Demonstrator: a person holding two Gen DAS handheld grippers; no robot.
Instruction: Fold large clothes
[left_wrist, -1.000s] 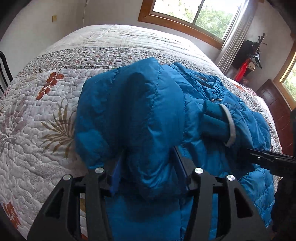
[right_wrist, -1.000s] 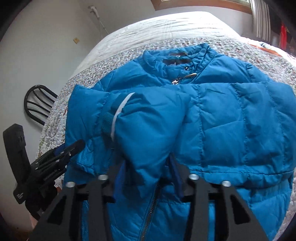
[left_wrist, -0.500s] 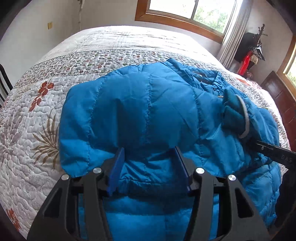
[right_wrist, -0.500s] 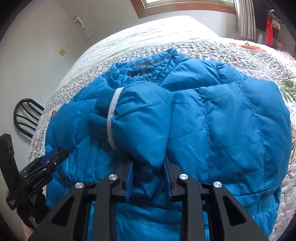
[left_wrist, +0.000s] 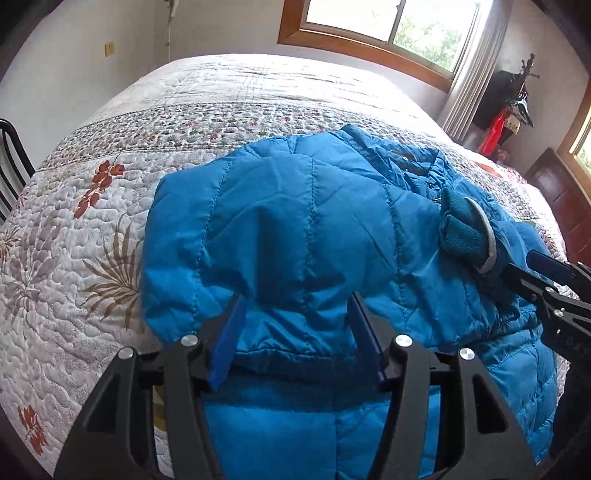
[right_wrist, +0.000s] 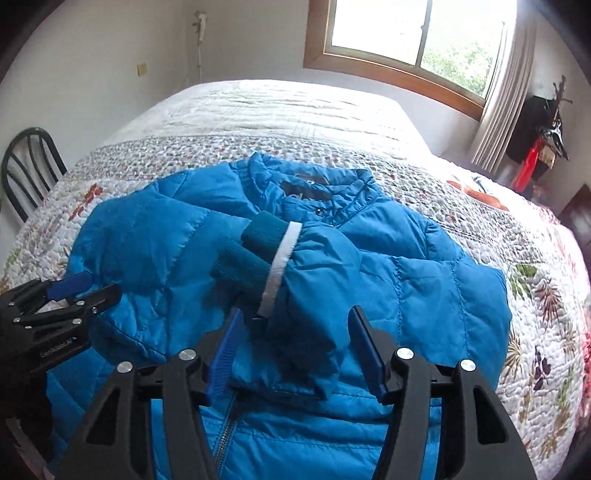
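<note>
A blue quilted puffer jacket (left_wrist: 314, 229) lies on the bed, collar (right_wrist: 314, 181) toward the far side. Both sleeves are folded in over its front; the knit cuffs with a white band (right_wrist: 280, 258) rest near the middle, also seen in the left wrist view (left_wrist: 465, 236). My left gripper (left_wrist: 295, 317) is open, its blue pads straddling the folded left sleeve fabric without pinching it. My right gripper (right_wrist: 295, 332) is open around the folded right sleeve, just below the cuff. Each gripper shows in the other's view: the right one (left_wrist: 546, 280), the left one (right_wrist: 66, 295).
The bed carries a white floral quilt (left_wrist: 74, 229). A black chair (right_wrist: 26, 166) stands at the left side. A wooden-framed window (right_wrist: 406, 40) is behind the bed, with a curtain and dark furniture with a red item (left_wrist: 498, 125) at the right.
Both grippers carried the sleeves forward over the jacket's front, laid them down and opened. The fabric that was pinched now rests loose between the pads.
</note>
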